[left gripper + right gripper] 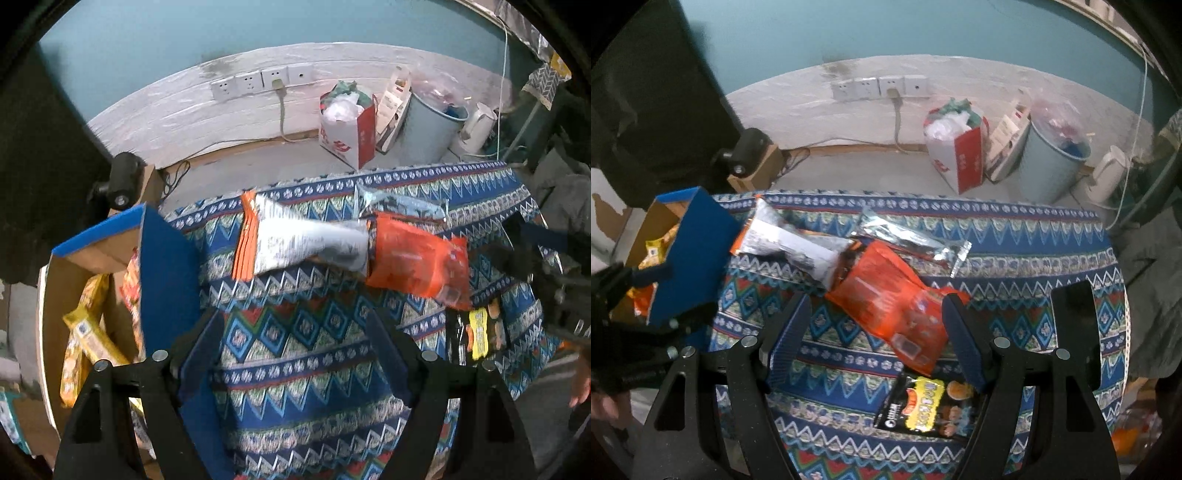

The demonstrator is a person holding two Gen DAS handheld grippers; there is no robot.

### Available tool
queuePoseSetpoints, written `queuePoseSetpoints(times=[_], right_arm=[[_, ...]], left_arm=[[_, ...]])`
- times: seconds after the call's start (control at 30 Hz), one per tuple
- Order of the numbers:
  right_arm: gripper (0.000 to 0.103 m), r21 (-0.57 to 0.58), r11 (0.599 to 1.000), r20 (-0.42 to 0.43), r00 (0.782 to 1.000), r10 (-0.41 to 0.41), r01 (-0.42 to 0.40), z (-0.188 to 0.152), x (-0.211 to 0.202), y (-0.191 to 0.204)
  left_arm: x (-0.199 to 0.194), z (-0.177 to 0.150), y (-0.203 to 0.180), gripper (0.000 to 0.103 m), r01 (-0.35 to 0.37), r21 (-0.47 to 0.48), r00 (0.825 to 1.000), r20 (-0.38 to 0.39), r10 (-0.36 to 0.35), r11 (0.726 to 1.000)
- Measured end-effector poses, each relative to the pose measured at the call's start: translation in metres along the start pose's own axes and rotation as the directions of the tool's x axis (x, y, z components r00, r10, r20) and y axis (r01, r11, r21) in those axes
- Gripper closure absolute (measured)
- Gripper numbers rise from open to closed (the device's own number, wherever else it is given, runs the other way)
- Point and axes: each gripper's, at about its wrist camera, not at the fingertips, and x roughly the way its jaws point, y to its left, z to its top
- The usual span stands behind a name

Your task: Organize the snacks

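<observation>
- Fingers of the left gripper (295, 332) spread wide apart over the patterned tablecloth (317, 369), nothing between them.
- Fingers of the right gripper (873, 325) likewise spread wide, framing the near end of an orange snack packet (886, 299) without pressing on it.
- Silver packet with orange ends (295, 240) lying flat near the far edge of the table, its right end touching the orange packet.
- Second silver packet (912, 238) lying just behind those two, closer to the table's far edge.
- Black packet with yellow lettering (927, 406) resting on the cloth below the orange one, near the right gripper's right finger.
- Open cardboard box with a blue flap (166, 266) standing at the table's left end, yellow packets (88, 332) inside.
- Paper bag (960, 155), pale blue bin (1049, 166) and white kettle (1108, 173) on the floor beyond, below a row of wall sockets (879, 86).
</observation>
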Motion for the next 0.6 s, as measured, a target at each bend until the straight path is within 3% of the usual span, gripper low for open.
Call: queuePoseSetpoints(times=[0.6], right_arm=[[0.031, 0.106, 0.993, -0.130, 0.991, -0.036, 0.050, -0.015, 0.060, -0.062]], left_arm=[[0.074, 0.080, 0.014, 0.022, 0.091, -0.081, 0.996, -0.009, -0.092, 0.993]])
